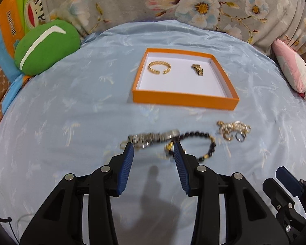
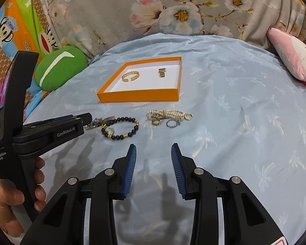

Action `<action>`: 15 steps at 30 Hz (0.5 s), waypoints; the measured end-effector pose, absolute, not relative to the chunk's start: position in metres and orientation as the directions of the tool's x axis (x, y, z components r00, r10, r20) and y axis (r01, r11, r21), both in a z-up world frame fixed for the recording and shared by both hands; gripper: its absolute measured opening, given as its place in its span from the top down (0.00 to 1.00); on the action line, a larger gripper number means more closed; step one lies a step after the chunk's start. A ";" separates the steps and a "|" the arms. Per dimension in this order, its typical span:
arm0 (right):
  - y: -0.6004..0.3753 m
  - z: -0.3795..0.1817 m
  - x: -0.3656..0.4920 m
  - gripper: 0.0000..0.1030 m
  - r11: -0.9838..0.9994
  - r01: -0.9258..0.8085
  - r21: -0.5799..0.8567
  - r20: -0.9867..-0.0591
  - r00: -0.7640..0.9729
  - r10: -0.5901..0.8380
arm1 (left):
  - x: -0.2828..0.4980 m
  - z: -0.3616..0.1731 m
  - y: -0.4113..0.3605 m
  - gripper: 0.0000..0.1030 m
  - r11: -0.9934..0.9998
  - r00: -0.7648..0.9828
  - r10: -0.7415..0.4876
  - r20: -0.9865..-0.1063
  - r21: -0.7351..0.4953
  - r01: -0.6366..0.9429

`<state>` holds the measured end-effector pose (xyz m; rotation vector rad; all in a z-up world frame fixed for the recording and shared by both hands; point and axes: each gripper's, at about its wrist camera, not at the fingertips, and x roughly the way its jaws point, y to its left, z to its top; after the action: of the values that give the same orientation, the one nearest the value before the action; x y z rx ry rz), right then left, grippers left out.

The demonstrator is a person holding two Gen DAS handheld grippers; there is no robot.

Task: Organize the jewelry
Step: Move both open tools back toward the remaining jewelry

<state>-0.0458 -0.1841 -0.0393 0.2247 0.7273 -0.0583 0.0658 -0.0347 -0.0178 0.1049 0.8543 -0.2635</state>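
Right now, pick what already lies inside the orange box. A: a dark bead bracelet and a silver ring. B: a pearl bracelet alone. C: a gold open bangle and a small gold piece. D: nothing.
C: the gold open bangle and the small gold piece lie on the white floor of the orange box; all other jewelry lies on the blue cloth.

- Your blue bedsheet [image 2: 224,94] looks like smooth, faintly shiny cloth
- The orange box [image 2: 140,98] looks like matt card
- The gold cuff bracelet [image 2: 130,76] gleams like metal
- Your pads [image 2: 130,169] are ribbed blue rubber

The left claw [image 2: 85,120] bears "GenRobot.AI" on its arm and "Data Acquisition System" on its handle; the cartoon monkey fabric [image 2: 8,30] reads "Captain".
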 end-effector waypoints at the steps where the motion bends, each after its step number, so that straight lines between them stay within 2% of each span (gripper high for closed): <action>1: -0.183 -0.041 -0.049 0.66 0.974 0.132 0.182 -0.668 0.744 0.024 | 0.061 -0.020 -0.031 0.62 0.964 0.623 -0.185 -0.760 -0.018 0.264; 8: -0.190 -0.050 -0.056 0.66 0.966 0.165 0.200 -0.679 0.734 0.015 | 0.045 -0.035 -0.009 0.62 0.975 0.599 -0.167 -0.783 -0.041 0.218; 15: -0.204 -0.049 -0.027 0.66 0.958 0.195 0.212 -0.674 0.739 -0.001 | 0.048 -0.046 0.012 0.62 0.984 0.589 -0.148 -0.794 -0.060 0.166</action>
<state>-0.0268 -0.2042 -0.0485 0.2784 0.7334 -0.1091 0.0484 0.0122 -0.0462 0.0212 0.9230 -0.1830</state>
